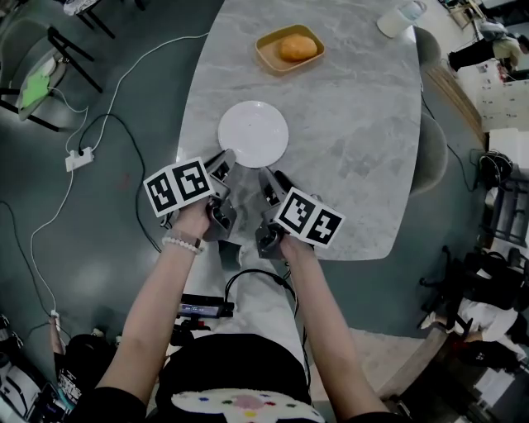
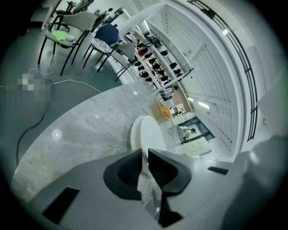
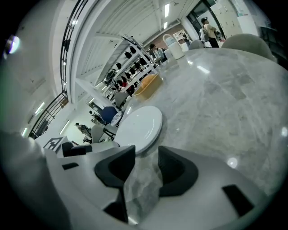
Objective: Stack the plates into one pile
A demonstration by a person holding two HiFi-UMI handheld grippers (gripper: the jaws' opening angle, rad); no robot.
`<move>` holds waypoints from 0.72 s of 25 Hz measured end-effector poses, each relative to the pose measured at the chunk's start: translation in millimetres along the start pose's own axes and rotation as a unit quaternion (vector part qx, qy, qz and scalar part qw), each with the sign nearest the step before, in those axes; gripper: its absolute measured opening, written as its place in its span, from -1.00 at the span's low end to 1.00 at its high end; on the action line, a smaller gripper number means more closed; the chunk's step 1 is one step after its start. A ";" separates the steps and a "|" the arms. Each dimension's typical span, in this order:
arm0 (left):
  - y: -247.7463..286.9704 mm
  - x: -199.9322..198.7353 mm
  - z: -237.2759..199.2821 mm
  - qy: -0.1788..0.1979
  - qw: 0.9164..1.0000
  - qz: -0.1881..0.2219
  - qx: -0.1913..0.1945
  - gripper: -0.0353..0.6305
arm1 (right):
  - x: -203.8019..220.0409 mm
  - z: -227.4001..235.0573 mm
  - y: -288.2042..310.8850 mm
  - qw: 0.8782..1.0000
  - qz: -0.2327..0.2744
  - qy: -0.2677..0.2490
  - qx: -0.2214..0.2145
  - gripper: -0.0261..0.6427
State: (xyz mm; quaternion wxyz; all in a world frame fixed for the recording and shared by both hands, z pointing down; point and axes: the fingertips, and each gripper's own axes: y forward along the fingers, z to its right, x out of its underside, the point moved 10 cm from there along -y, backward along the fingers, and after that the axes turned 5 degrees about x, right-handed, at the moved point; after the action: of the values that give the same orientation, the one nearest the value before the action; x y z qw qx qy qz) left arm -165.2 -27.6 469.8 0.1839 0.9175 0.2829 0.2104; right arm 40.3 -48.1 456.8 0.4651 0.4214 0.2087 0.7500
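Observation:
A white round plate (image 1: 253, 133) lies on the grey marble table (image 1: 355, 140), near its front-left edge. My left gripper (image 1: 226, 159) is at the plate's near-left rim, and in the left gripper view the plate (image 2: 147, 130) runs in between the narrow jaws of this gripper (image 2: 145, 156), which is shut on its rim. My right gripper (image 1: 269, 178) sits just short of the plate's near edge. It stands open (image 3: 146, 152) with only bare table between its fingers, and the plate (image 3: 139, 126) lies just ahead and left of them.
A tan dish holding a bread roll (image 1: 289, 48) sits farther back on the table. A white cup (image 1: 402, 16) stands at the far right corner. The table's curved edge is close on the left. Cables and a power strip (image 1: 80, 157) lie on the floor, with chairs beyond.

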 end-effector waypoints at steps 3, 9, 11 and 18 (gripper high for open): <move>3.6 -0.9 5.0 0.011 1.000 0.000 -0.004 -0.76 | 1.0 5.7 -10.0 1.000 0.005 -0.020 0.001 -0.46; 3.8 -4.0 10.0 0.044 0.999 -0.019 -0.007 -0.65 | 0.7 8.8 -21.5 0.999 0.021 -0.031 0.006 -0.46; 4.0 -5.6 12.3 0.048 0.999 -0.024 0.006 -0.43 | -0.2 7.5 -24.0 0.999 0.028 -0.031 0.006 -0.46; -8.2 -4.1 18.1 0.126 0.990 -0.067 0.011 -0.18 | -3.4 -6.3 -38.5 0.994 0.045 -0.097 -0.004 -0.46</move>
State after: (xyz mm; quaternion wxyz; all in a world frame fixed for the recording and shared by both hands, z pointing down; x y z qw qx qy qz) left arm -163.0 -27.6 449.6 0.1508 0.8647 0.3666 0.3085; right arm 55.8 -32.1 424.6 0.4507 0.4990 0.1404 0.7267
